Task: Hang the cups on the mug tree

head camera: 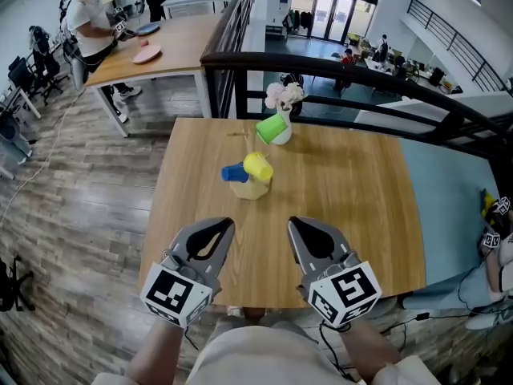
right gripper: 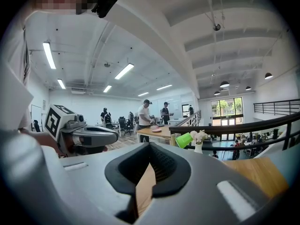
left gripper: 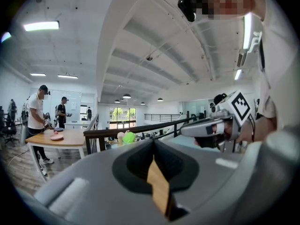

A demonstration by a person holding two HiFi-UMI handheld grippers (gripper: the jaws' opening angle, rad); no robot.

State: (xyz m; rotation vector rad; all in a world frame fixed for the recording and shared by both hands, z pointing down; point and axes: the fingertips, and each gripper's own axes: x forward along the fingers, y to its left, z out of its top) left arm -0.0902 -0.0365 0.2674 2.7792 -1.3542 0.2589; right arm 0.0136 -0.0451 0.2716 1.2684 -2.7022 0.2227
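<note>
"Wooden table (head camera: 353,199), that's where it all sits. See the mug tree (head camera: 250,189) out past the middle?"

"The pale wooden thing, yes. A yellow cup (head camera: 259,165) is on it, and a blue cup (head camera: 233,173) sticks out sideways to the left, touching the yellow one."

"And the green cup (head camera: 272,127)?"

"Further back, tilted, right against a white vase (head camera: 287,135) of pale flowers (head camera: 284,95). From here I can't tell what carries it, a peg of the tree or something else."

"What about the two tools the person is holding?"

"The left gripper (head camera: 227,224) and the right gripper (head camera: 293,223) hang side by side over the near part of the table with a gap between them. Both point towards the tree and are well short of it. Each has its marker cube at the back, close to the hand."

"Anything in them?"

"Nothing. The left one's jaws are pressed together, with only a sliver of table showing through the slot. The right one's are together just the same."

"And behind?"

"A black railing (head camera: 345,69) runs past the table's far edge. Off to the left, a person (head camera: 90,22) in a white shirt stands at a second table (head camera: 180,42) with a pink plate (head camera: 147,54) on it."
</note>
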